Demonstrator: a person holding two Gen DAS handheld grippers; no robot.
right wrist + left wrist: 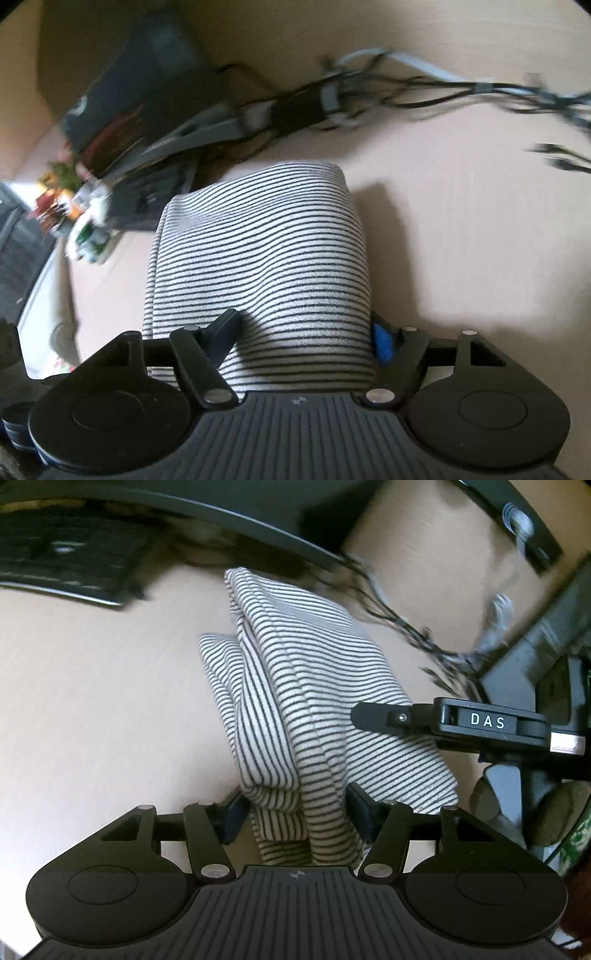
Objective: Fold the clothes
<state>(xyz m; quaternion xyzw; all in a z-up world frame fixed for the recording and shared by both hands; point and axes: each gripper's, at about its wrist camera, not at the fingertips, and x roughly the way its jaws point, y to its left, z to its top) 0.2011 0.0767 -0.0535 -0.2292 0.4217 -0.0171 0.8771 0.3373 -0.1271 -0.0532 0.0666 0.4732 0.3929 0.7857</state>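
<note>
A white garment with thin black stripes [295, 686] hangs bunched above a pale wooden table [92, 686]. My left gripper [297, 812] is shut on its near bunched end, with cloth squeezed between the two fingers. From the right, my right gripper [365, 712] reaches in and holds the garment's right side. In the right wrist view the same striped garment [258, 251] fills the middle, folded over. There my right gripper [306, 339] is shut on its near edge, the blue pad [382, 343] pressed against the cloth.
Tangled dark cables [369, 88] [406, 627] lie on the table beyond the garment. A dark keyboard [66, 561] sits at the far left under a dark monitor edge [221, 513]. Dark equipment [140, 96] and colourful clutter [74, 206] stand at the left.
</note>
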